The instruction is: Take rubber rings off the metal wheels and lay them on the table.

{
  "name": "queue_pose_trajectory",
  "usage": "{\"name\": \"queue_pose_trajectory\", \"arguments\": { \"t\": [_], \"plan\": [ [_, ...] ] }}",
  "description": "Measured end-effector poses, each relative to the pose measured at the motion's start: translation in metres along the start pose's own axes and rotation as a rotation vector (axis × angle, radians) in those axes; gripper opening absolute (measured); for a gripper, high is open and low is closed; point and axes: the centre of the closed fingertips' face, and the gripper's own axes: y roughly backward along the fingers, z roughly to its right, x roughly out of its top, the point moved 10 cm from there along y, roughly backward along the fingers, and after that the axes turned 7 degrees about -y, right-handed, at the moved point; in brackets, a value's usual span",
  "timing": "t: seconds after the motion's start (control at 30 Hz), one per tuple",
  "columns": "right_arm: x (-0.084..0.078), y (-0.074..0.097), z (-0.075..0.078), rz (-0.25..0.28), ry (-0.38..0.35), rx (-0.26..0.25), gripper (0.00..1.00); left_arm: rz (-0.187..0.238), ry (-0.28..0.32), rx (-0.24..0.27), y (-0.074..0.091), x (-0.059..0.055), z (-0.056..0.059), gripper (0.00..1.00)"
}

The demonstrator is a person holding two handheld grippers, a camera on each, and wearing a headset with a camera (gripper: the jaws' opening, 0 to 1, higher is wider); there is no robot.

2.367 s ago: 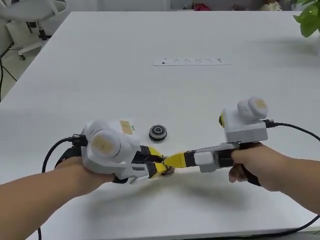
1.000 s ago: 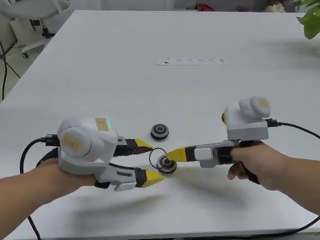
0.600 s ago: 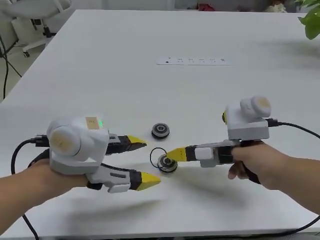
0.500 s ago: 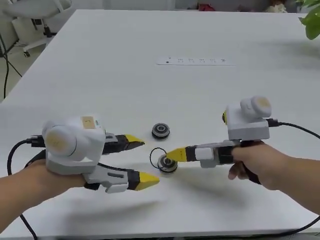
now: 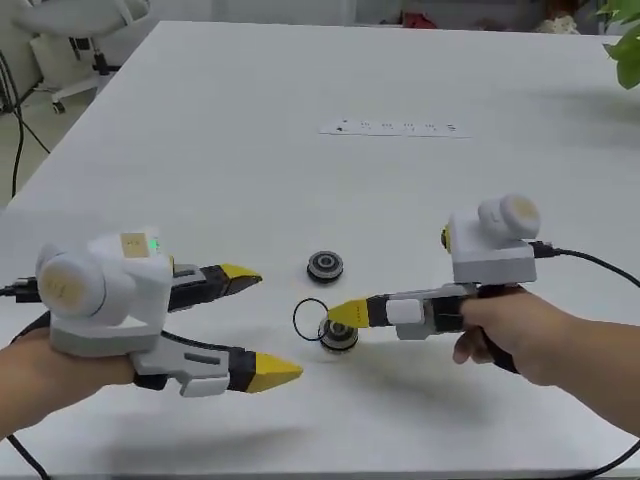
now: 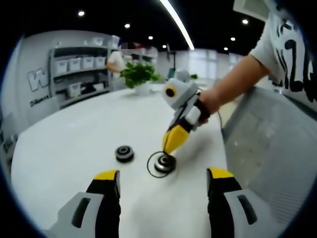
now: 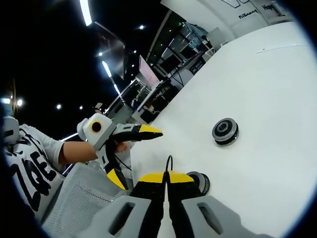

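A metal wheel (image 5: pixel 338 335) lies on the white table (image 5: pixel 300 150), with a thin black rubber ring (image 5: pixel 309 318) looped loosely beside it on the left. My right gripper (image 5: pixel 335 315) is shut with its yellow tips down at the wheel, and the ring (image 7: pixel 169 161) rises from between its jaws. Farther back stands a second wheel (image 5: pixel 325 266) with its black ring still around it. My left gripper (image 5: pixel 255 322) hovers wide open to the left of both wheels, holding nothing. In the left gripper view, the wheel (image 6: pixel 163 162) lies ahead between the jaws.
A white power strip (image 5: pixel 395 128) lies mid-table. An office chair (image 5: pixel 70 20) stands beyond the far left corner, and a green plant (image 5: pixel 625 40) at the far right. A black cable (image 5: pixel 590 262) trails from the right gripper. The table's front edge is close below both hands.
My left gripper has opened, let go of the wheel and drawn back to the left. The wheel now lies on the table with the ring loose beside it. The right gripper has barely moved.
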Motion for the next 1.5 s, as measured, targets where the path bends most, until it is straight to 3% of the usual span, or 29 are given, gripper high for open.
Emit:
{"name": "queue_pose_trajectory", "arguments": {
  "t": [0.4,0.97,1.5],
  "plan": [
    [0.0,-0.018,-0.008,-0.029,0.021,0.024,0.0,-0.002,0.016,0.024,0.016,-0.003,-0.001,0.79],
    [-0.006,-0.041,-0.011,-0.086,0.087,0.006,0.0,-0.014,0.039,0.051,0.03,-0.011,0.0,0.81],
    [-0.011,-0.05,-0.008,-0.117,0.248,-0.077,0.0,-0.032,0.04,0.03,0.028,-0.013,0.004,0.82]
  ]
}}
